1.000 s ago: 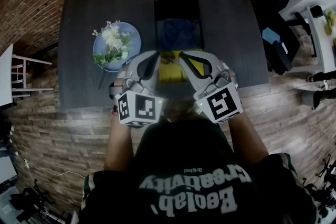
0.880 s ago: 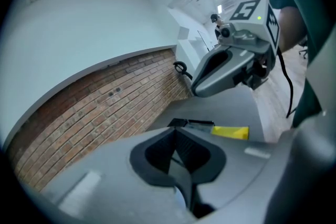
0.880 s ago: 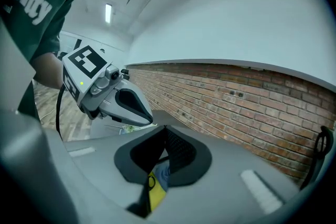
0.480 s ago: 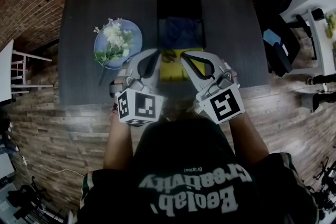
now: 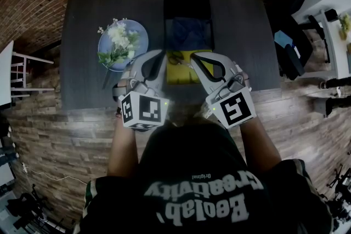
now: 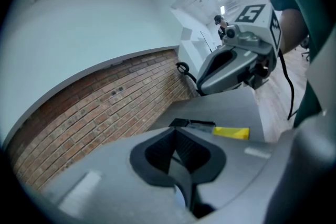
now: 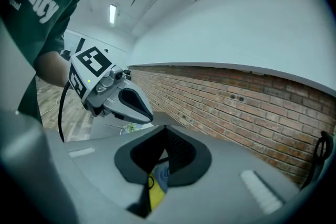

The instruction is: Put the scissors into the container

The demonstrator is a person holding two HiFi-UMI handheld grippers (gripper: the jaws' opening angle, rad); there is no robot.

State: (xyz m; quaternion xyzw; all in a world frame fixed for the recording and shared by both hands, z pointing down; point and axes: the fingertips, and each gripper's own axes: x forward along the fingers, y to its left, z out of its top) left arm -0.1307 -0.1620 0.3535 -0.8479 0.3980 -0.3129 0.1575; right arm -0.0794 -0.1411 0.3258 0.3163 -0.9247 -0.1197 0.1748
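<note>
Hovering side by side at the table's (image 5: 82, 19) 6 o'clock edge, the left gripper (image 5: 162, 54) and right gripper (image 5: 193, 56) each keep 2 jaws pressed together on nothing, with the scissors (image 5: 175, 57) between their tips on a yellow pad (image 5: 182, 73) at 6 o'clock of the black container (image 5: 186, 4).

We're looking at a matt, dark grey table (image 5: 88, 63), smooth on top. Rough red brick wall (image 7: 252, 107) behind, wood-plank floor (image 5: 66, 140) below. The left gripper (image 5: 162, 54) and right gripper (image 5: 192, 56) are smooth grey plastic with a dull sheen; the black ribbed pads (image 6: 190, 150) look rubbery. The blue plate (image 5: 138, 33) has a faint gloss.
</note>
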